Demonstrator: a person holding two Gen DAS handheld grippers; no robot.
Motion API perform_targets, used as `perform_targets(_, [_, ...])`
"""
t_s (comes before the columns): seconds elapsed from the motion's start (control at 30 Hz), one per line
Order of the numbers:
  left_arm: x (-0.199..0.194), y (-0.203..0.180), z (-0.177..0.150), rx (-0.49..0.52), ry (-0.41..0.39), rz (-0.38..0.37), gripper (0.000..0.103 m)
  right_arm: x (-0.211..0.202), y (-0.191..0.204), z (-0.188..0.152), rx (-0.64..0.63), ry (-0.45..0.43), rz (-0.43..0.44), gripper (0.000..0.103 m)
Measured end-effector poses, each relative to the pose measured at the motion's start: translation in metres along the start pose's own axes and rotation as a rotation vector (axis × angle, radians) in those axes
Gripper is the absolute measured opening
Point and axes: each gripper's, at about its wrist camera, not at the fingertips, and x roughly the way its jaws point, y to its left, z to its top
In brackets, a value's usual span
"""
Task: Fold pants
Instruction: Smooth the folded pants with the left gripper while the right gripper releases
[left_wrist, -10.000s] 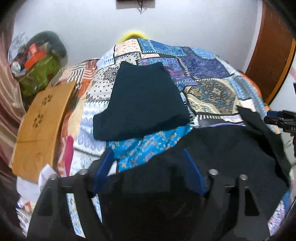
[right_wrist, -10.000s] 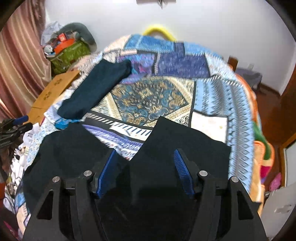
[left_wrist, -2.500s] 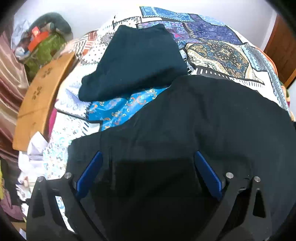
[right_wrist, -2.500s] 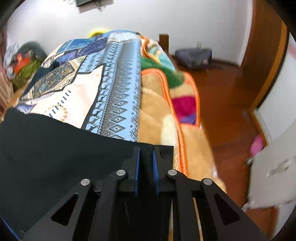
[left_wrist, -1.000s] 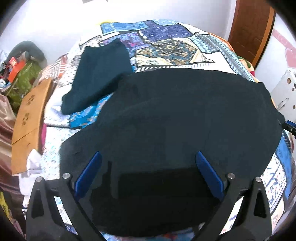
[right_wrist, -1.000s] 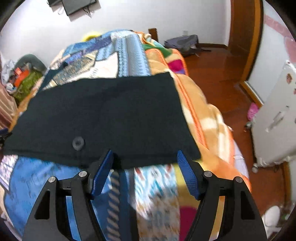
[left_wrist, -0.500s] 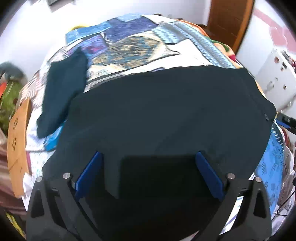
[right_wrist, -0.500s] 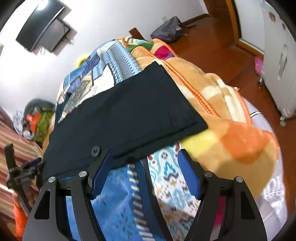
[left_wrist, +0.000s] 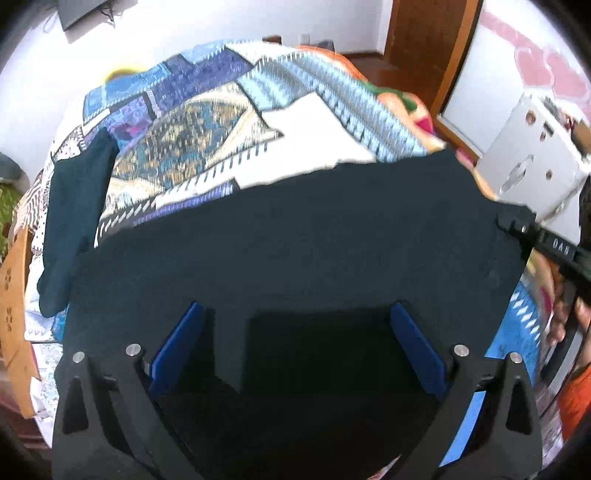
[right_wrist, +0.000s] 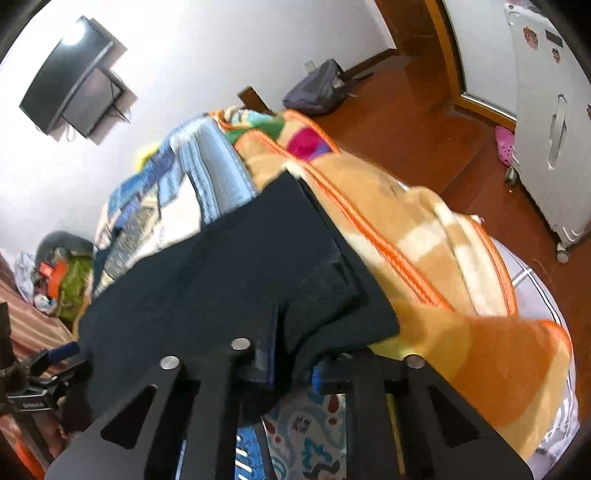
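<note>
pants (left_wrist: 295, 240) near edge hidden behind left gripper (left_wrist: 295, 343), patchwork bedspread (left_wrist: 221, 147) motion-blurred

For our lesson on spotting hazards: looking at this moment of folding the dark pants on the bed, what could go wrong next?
1. The right hand-held gripper pinches only the corner of the dark fabric pants; it might slip free.
2. That corner overhangs the orange fleece blanket at the bed edge; the pants could slide off.
3. The left hand-held gripper is open, holding nothing down.

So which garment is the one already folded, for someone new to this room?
Start at the patchwork bedspread. Along its left edge, near the wooden board, lies the small folded dark teal garment. Unlike the black pants spread wide beside it, it is a narrow, compact strip.
</note>
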Motion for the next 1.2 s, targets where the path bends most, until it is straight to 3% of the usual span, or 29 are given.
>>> perform_targets(0.33, [-0.084, 0.035, 0.006, -0.067, -0.240, 0.076, 0.103, -0.065, 0.098, 0.031, -0.268, -0.167, 0.124, 0.007])
perform_targets(0.6, [-0.139, 0.092, -0.023, -0.172, -0.351, 0.128, 0.103, -0.072, 0.196, 0.032, -0.430, -0.186, 0.253, 0.007])
perform_targets(0.77, [-0.159, 0.126, -0.047, -0.238, -0.387, 0.151, 0.103, -0.040, 0.251, 0.010, -0.511, -0.090, 0.330, 0.007])
perform_targets(0.9, [-0.163, 0.150, -0.065, -0.295, -0.379, 0.171, 0.103, -0.008, 0.279, -0.030, -0.591, 0.018, 0.363, 0.007])
perform_targets(1.03, [-0.157, 0.165, -0.080, -0.316, -0.350, 0.222, 0.103, 0.032, 0.295, -0.086, -0.675, 0.180, 0.377, 0.007])
perform_targets(1.2, [-0.148, 0.175, -0.092, -0.325, -0.311, 0.257, 0.103, 0.061, 0.299, -0.126, -0.774, 0.336, 0.324, 0.012])
